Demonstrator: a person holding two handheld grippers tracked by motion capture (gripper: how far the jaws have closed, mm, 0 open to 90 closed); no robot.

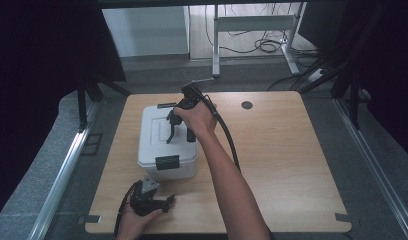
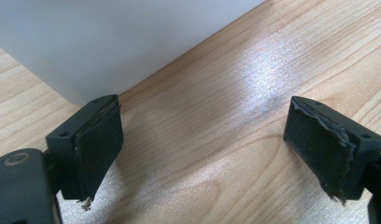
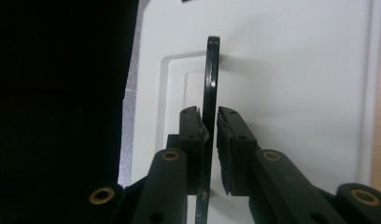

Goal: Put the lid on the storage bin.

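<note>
- nearest the person, the left hand rests at the front edge of the wooden table, holding the left gripper low over the wood just in front of the white box.
- in the left gripper view its jaws stand wide apart with bare tabletop between them; the worn pads hold nothing, and a corner of the white box sits just beyond the left jaw.
- the white box stands on the left half of the table, with a black latch on its near face.
- the right hand reaches over the box lid, holding the right gripper pointed down at the lid's top.
- in the right gripper view the jaws are closed on the thin black handle, which stands up edge-on from the recessed lid; the pads press its two sides.
- a black cable trails from the right gripper back across the table.
- farther off, a dark round cap is set in the table near its far edge.
- beyond the table are grey floor, a desk frame and loose cables.
</note>
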